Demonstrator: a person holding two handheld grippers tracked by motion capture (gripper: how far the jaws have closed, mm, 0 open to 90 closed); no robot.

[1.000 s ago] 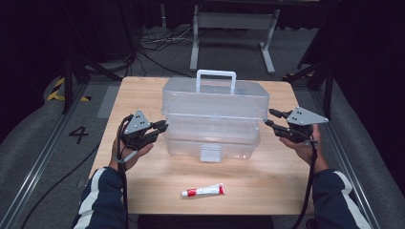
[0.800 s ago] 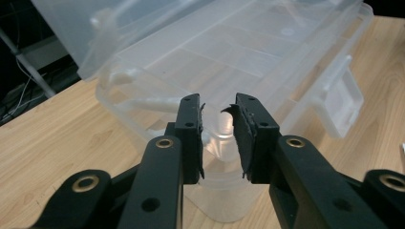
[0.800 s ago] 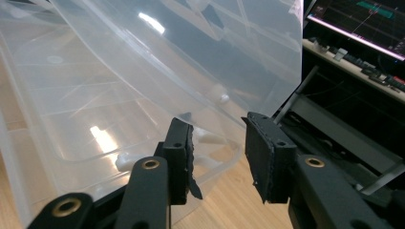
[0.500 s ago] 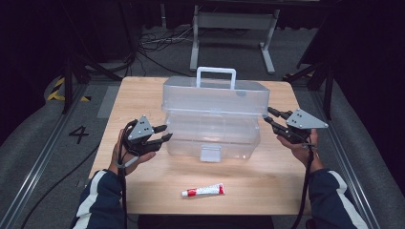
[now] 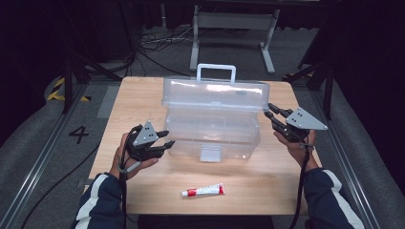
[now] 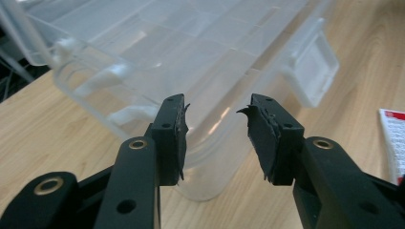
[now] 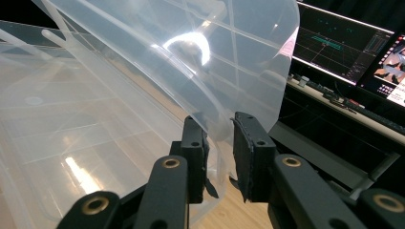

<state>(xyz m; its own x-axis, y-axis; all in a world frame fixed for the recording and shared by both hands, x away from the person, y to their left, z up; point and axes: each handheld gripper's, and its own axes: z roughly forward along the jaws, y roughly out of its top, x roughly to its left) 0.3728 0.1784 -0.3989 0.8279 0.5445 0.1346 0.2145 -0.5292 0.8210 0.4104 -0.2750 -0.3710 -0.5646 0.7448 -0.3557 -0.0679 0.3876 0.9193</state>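
Observation:
A clear plastic storage box [image 5: 212, 136] stands mid-table, its lid [image 5: 215, 93] with a white handle [image 5: 216, 69] raised off the body. At the lid's right corner my right gripper [image 5: 269, 109] has just been closing its jaws. In the right gripper view they [image 7: 218, 129] pinch the edge of the lid [image 7: 181, 47]. My left gripper [image 5: 166, 138] sits by the box's left front corner. Its jaws have just been opening. In the left gripper view they [image 6: 217, 112] stand apart with nothing between them, and the box [image 6: 200, 52] lies just ahead.
A red and white tube [image 5: 203, 191] lies on the wooden table [image 5: 286, 181] near the front edge, and shows at the right edge [image 6: 394, 138] of the left gripper view. The box's front latch [image 5: 210, 153] hangs down. Lit monitors [image 7: 344, 43] stand beyond the table.
The lid has lifted from shut to raised. My left gripper came off the box's left side, dropped toward the front and opened. My right gripper's jaws narrowed on the lid's corner.

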